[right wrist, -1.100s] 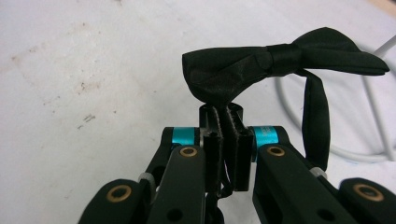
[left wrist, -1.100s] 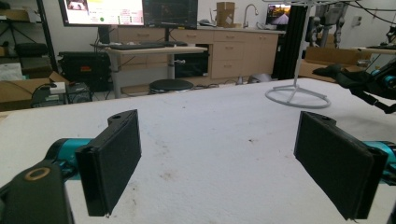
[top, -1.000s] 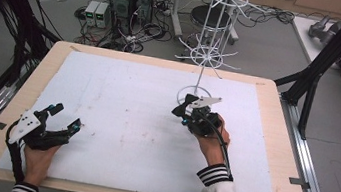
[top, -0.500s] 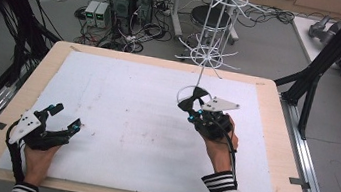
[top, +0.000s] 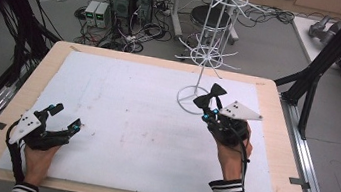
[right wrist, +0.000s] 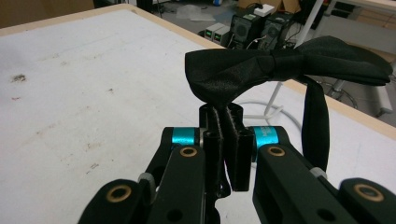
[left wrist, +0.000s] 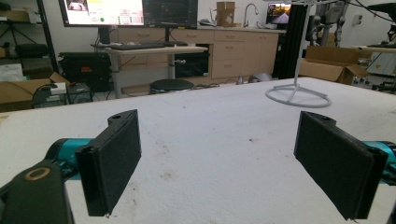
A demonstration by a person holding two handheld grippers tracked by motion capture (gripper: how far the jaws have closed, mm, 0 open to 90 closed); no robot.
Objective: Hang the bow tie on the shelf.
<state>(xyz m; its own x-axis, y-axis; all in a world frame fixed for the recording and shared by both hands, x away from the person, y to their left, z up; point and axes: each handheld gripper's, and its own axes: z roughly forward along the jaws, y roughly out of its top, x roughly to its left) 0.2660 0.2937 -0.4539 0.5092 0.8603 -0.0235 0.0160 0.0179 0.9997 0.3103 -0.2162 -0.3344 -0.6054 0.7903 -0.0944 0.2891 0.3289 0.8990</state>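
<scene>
The right hand-held gripper (top: 211,105) is raised over the far right part of the white surface (top: 129,120), its jaws pressed together on a black bow tie (top: 211,95), which they pinch by one wing. In the right gripper view the bow tie (right wrist: 280,65) sits just above the closed jaws, its knot off to the right of the grip and its dark strap (right wrist: 314,121) hanging down in a loop beside the right jaw. Seen from the high view, the tie is lifted clear of the surface and lies just beside the round wire base of a white display rack (top: 204,55), whose thin pole rises to rings of hooks. The left hand-held gripper (top: 65,120) rests low at the near left corner of the surface, well apart from the tie; in the left gripper view its two black pads (left wrist: 109,163) stand spread wide with only bare, faintly stained surface between them, and the rack's base (left wrist: 299,95) shows in the distance.
</scene>
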